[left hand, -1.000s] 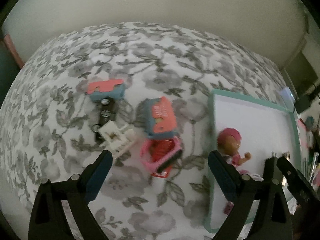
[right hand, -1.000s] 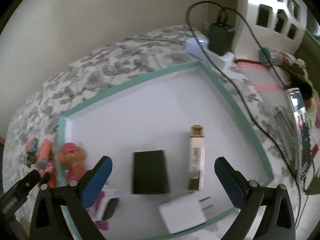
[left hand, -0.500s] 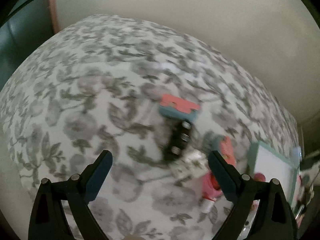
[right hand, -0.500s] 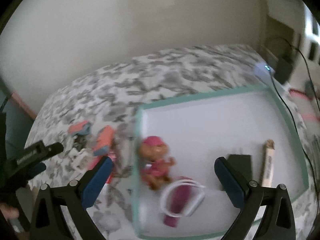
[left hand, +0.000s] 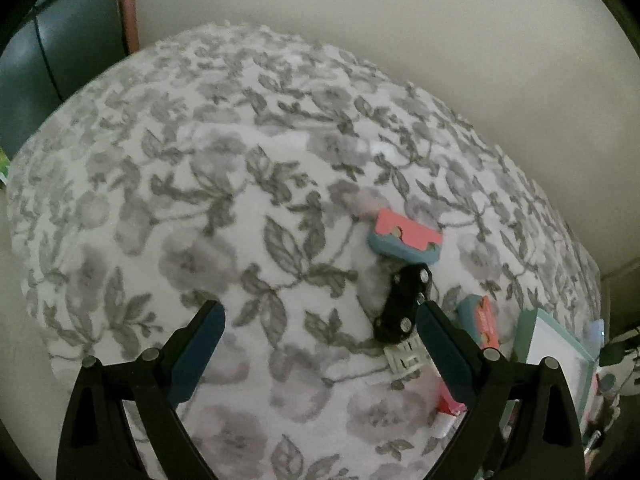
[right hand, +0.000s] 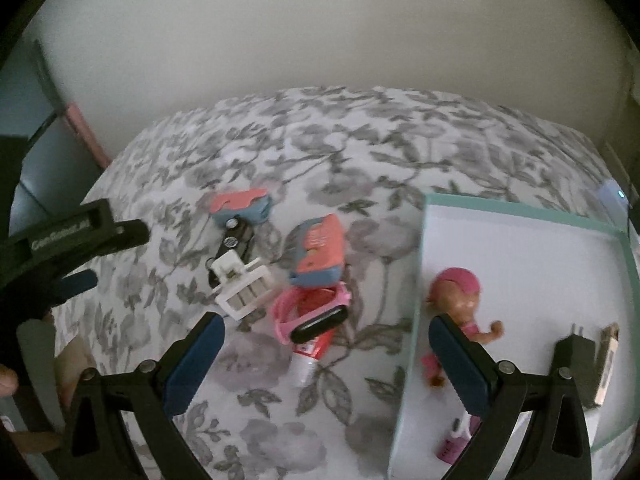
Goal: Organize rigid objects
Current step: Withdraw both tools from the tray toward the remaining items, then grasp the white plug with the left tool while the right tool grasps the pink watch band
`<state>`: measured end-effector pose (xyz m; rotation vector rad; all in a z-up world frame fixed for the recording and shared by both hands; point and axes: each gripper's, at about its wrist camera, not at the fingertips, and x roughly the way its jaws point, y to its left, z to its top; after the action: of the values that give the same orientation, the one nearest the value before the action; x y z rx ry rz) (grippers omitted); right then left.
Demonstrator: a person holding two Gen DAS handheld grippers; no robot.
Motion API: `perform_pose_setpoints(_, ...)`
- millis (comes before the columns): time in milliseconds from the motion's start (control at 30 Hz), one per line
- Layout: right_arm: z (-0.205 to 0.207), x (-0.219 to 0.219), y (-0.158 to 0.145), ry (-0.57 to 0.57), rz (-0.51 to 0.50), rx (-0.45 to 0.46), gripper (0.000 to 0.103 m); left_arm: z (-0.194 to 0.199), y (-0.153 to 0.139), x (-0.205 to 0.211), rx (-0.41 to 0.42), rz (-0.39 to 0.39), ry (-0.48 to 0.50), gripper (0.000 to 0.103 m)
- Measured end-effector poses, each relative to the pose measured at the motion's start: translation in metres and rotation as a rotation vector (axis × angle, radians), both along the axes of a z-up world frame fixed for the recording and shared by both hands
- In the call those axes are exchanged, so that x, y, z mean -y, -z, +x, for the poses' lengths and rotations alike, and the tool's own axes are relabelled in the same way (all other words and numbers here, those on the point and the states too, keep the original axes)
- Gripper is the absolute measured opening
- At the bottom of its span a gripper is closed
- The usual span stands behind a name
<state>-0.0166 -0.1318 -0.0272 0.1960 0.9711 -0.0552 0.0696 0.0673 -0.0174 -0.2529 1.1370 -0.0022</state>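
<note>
Loose items lie on the floral cloth: a pink and blue block (right hand: 241, 207), a black toy car (right hand: 231, 245), a white plastic frame (right hand: 242, 284), a second pink and blue toy (right hand: 319, 251), a pink watch (right hand: 316, 316) over a red tube (right hand: 310, 354). The teal-rimmed white tray (right hand: 520, 232) holds a pink-capped doll (right hand: 460, 298) and a black charger (right hand: 570, 364). My right gripper (right hand: 326, 360) is open above the watch and tube. My left gripper (left hand: 320, 344) is open, left of the black car (left hand: 402, 306); it also shows in the right wrist view (right hand: 80, 236).
A beige wall runs behind the cloth-covered surface (left hand: 200, 184). A dark panel and a pink strip (left hand: 128, 4) stand at the far left. A small white device with a blue light (right hand: 614, 194) sits beyond the tray. A slim beige stick (right hand: 608, 364) lies beside the charger.
Both grippers swung left. The right view went from the tray's inside to the loose items on the cloth. The left view moved off the pile toward bare cloth.
</note>
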Motion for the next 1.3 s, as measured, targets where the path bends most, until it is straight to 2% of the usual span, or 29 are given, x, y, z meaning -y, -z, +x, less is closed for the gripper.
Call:
perform_pose_setpoints(67, 0.004, -0.002, 0.005, -0.012, -0.002, -0.011, 0.103, 0.001, 0.005, 0.005, -0.021, -0.022, 0.027, 0.097)
perform_pose_setpoints(167, 0.009, -0.005, 0.013, -0.032, -0.013, -0.030, 0.103, 0.005, 0.012, 0.016, -0.074, -0.005, 0.071, 0.097)
perform_pose_setpoints(300, 0.016, -0.006, 0.021, -0.044, -0.027, -0.049, 0.101, 0.009, 0.020, 0.025, -0.131, -0.071, 0.100, 0.097)
perform_pose_setpoints(567, 0.031, -0.005, 0.035, -0.057, -0.035, -0.083, 0.095, 0.017, 0.030, 0.041, -0.177, -0.087, 0.141, 0.096)
perform_pose_setpoints(867, 0.039, -0.004, 0.043, -0.058, -0.039, -0.092, 0.094, 0.023, 0.043, 0.056, -0.215, -0.090, 0.177, 0.096)
perform_pose_setpoints(1000, 0.041, -0.003, 0.046, -0.061, -0.035, -0.102, 0.089, 0.022, 0.047, 0.059, -0.227, -0.099, 0.189, 0.096)
perform_pose_setpoints(1067, 0.041, -0.002, 0.047, -0.055, -0.036, -0.109, 0.083, 0.022, 0.048, 0.059, -0.229, -0.106, 0.192, 0.093)
perform_pose_setpoints(1167, 0.042, 0.000, 0.047, -0.055, -0.020, -0.111, 0.080, 0.022, 0.048, 0.060, -0.237, -0.134, 0.208, 0.079)
perform_pose_setpoints(1233, 0.042, 0.000, 0.046, -0.063, -0.018, -0.112, 0.077, 0.021, 0.050, 0.063, -0.247, -0.174, 0.222, 0.064)
perform_pose_setpoints(1300, 0.042, -0.002, 0.046, -0.071, -0.014, -0.113, 0.074, 0.020, 0.052, 0.067, -0.260, -0.208, 0.235, 0.055)
